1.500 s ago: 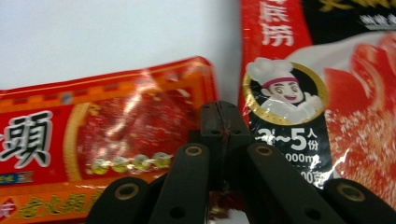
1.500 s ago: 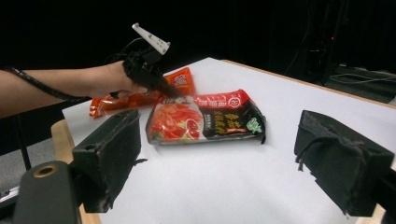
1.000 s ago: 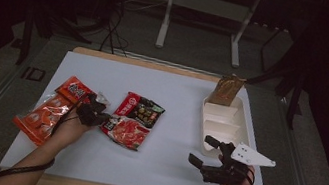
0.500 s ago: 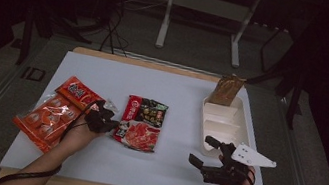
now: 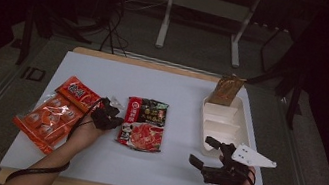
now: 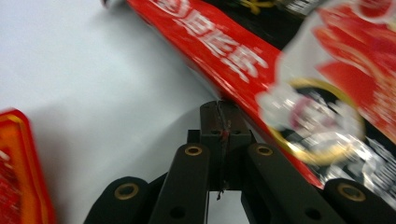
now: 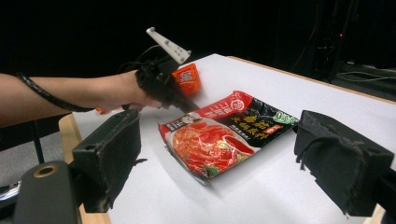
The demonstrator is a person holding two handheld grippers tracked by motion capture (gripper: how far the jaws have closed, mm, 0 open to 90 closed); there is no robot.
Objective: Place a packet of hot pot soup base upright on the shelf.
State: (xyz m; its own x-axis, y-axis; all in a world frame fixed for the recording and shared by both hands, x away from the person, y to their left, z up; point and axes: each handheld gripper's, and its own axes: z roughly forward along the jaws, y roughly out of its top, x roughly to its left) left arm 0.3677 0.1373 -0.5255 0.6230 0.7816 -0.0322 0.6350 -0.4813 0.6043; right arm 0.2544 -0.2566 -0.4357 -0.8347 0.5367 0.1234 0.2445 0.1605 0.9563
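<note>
1. Item in hand: a red and black sauce packet (image 5: pixel 142 129), lying flat on the white tabletop (image 5: pixel 105 70) near its middle, between an orange snack bag (image 5: pixel 55 112) at the person's left and a white compartment tray (image 5: pixel 225 125) at the right.
2. Left gripper (image 5: pixel 109 116): in the left gripper view the fingers (image 6: pixel 219 126) are pressed together, their tips at the packet's red edge (image 6: pixel 219 51). Whether any film is pinched between them cannot be told.
3. Right gripper (image 5: pixel 214 162): hovers near the front edge, well apart from the packet, fingers (image 7: pixel 109 149) spread wide and holding nothing.
4. Handling, as judged: a flat, glossy foil pouch, light and limp, likely to sag if lifted by one corner and to slide on the smooth tabletop. The sealed border looks the firmest place to grip; the filled middle would bulge and slip.
5. Orientation: in the high view the long axis runs away from the person, slightly tilted; the black printed end lies far, the red pictured end near.
</note>
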